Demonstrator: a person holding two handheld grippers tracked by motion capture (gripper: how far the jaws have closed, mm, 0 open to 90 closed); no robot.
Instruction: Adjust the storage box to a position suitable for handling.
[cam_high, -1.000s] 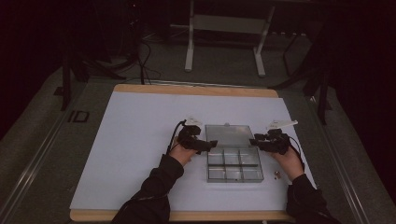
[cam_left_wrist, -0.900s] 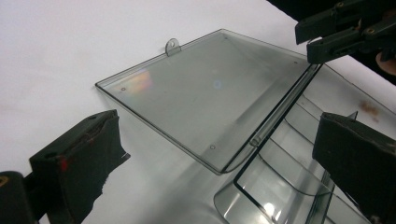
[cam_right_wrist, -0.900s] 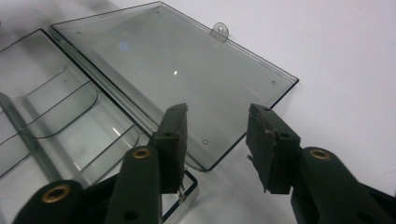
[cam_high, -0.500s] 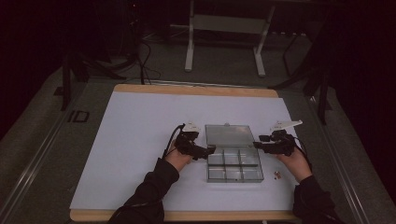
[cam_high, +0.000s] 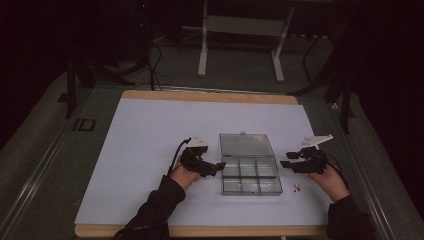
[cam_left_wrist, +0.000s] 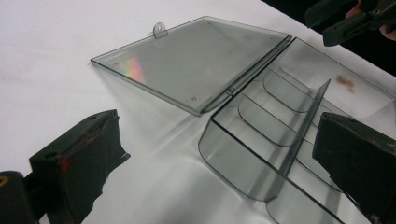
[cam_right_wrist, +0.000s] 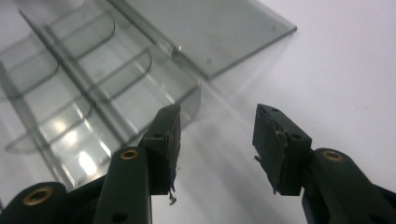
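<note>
Left gripper (cam_high: 220, 167) jaws spread at my clear box (cam_high: 250, 175) | right gripper (cam_high: 285, 163) just opening, empty, beside it

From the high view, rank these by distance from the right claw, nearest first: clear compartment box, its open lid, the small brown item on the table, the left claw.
1. Small brown item, just below the right claw; the compartment box, leftward, is too close to call.
2. Open lid, up-left.
3. Left claw, beyond the box.

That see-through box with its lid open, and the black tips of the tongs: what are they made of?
Compartment box: probably hard clear plastic, smoky-tinted and glossy; you see through its walls, and its lid throws reflections. Jaw pads: matte black, frayed at the edges, so likely rubber or foam.
</note>
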